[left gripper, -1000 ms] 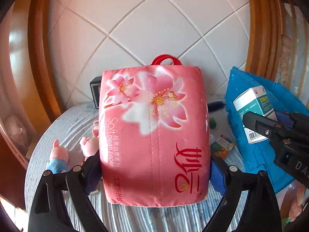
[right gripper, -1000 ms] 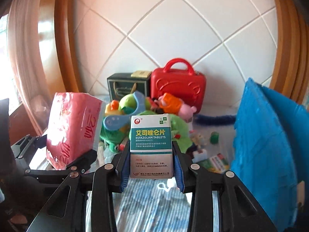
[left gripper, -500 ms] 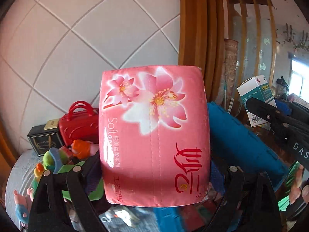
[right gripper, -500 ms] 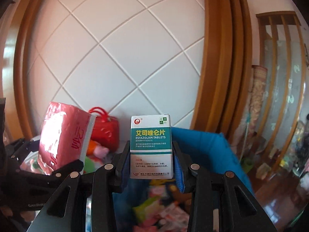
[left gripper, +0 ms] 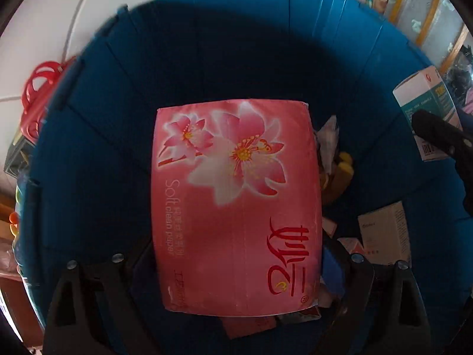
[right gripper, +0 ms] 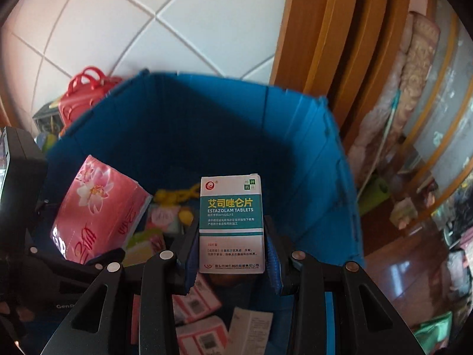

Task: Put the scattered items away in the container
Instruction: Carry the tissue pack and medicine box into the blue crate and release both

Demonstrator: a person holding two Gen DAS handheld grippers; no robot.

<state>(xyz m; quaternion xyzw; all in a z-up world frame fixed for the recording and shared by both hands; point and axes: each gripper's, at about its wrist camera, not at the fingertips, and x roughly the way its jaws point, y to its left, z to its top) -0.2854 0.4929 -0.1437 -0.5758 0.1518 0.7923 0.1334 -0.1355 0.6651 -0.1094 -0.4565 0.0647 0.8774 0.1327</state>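
My left gripper (left gripper: 236, 261) is shut on a pink tissue pack (left gripper: 236, 207) with a flower print, held inside the mouth of the blue folding container (left gripper: 124, 94). The pack also shows in the right wrist view (right gripper: 97, 210), low on the container's left side. My right gripper (right gripper: 230, 251) is shut on a white and teal medicine box (right gripper: 231, 222), held upright over the container (right gripper: 236, 136). That box also shows at the right edge of the left wrist view (left gripper: 425, 112).
Several small boxes and packets (right gripper: 195, 304) lie on the container's floor, with a yellow item (right gripper: 177, 193) further back. A red toy suitcase (right gripper: 85, 94) stands behind the container by the tiled wall. Wooden frames (right gripper: 334, 29) and floor clutter are on the right.
Both grippers have swung right from the table, tilted down, and moved over and into the blue container, still holding the tissue pack and the medicine box.
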